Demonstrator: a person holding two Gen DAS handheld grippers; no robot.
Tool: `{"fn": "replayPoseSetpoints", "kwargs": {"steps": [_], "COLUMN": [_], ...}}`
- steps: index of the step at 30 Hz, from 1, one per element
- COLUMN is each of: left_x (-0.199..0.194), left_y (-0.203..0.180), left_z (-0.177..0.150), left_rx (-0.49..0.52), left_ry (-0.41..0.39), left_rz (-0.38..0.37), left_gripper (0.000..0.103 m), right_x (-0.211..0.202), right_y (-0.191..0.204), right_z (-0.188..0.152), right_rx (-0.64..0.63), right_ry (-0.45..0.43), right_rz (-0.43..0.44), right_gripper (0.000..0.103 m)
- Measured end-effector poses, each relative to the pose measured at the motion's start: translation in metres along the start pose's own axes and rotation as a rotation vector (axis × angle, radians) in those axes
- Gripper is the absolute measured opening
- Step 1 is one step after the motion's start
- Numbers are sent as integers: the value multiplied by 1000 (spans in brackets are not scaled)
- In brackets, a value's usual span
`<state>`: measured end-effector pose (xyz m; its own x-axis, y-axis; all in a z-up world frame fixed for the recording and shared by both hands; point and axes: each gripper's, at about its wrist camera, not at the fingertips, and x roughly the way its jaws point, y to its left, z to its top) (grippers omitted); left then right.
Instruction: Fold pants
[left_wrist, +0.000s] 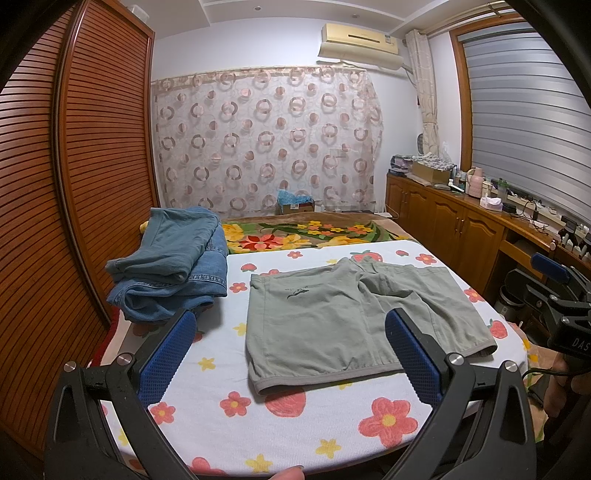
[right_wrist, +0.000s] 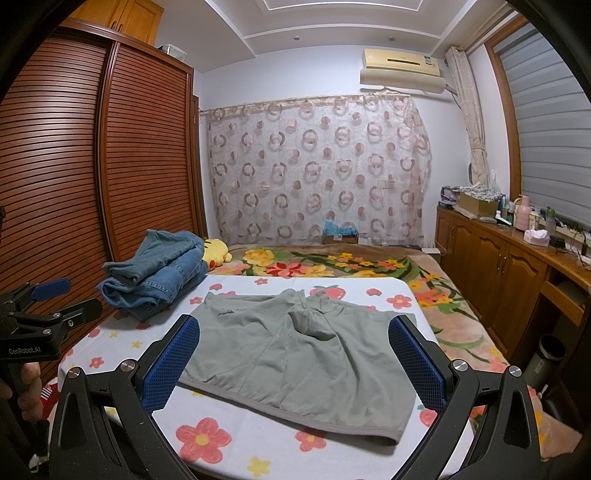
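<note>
Grey-green shorts (left_wrist: 332, 325) lie spread flat on the flowered white cloth (left_wrist: 258, 417), waistband toward me. They also show in the right wrist view (right_wrist: 295, 354). My left gripper (left_wrist: 290, 354) is open and empty, held above the near edge, its blue pads (left_wrist: 170, 354) framing the shorts' left half. My right gripper (right_wrist: 295, 362) is open and empty, above the waistband. Each gripper shows in the other's view: the right one at the right edge (left_wrist: 554, 288), the left one at the left edge (right_wrist: 48, 302).
A stack of folded blue denim (left_wrist: 170, 266) sits at the cloth's far left, beside a yellow plush toy (right_wrist: 216, 253). A floral blanket (left_wrist: 303, 232) covers the bed behind. A slatted wardrobe (left_wrist: 74, 184) stands left; wooden cabinets (left_wrist: 443, 221) with clutter stand right.
</note>
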<state>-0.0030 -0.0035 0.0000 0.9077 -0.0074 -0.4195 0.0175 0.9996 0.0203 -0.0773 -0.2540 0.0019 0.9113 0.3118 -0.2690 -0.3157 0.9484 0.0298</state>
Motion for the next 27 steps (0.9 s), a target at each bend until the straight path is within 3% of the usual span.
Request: {"fn": "replayPoseSetpoints", "kwargs": {"steps": [9,16,27], "left_x": [-2,20,46], "left_y": [-11,-16,3], "left_z": [-5,-24,-38], "left_rx": [8,3,-27], "left_ry": [13,60,138], "left_rz": [17,13,-54], "left_gripper": [102,102,102], "right_x": [5,11,27], "right_y": [-1,-2,-7], "right_z": [-5,-5,-4], "right_rx": [0,0,-6], "right_ry": [21,47,101], "right_rz": [-6,-14,-41], "right_gripper": [102,102,102]}}
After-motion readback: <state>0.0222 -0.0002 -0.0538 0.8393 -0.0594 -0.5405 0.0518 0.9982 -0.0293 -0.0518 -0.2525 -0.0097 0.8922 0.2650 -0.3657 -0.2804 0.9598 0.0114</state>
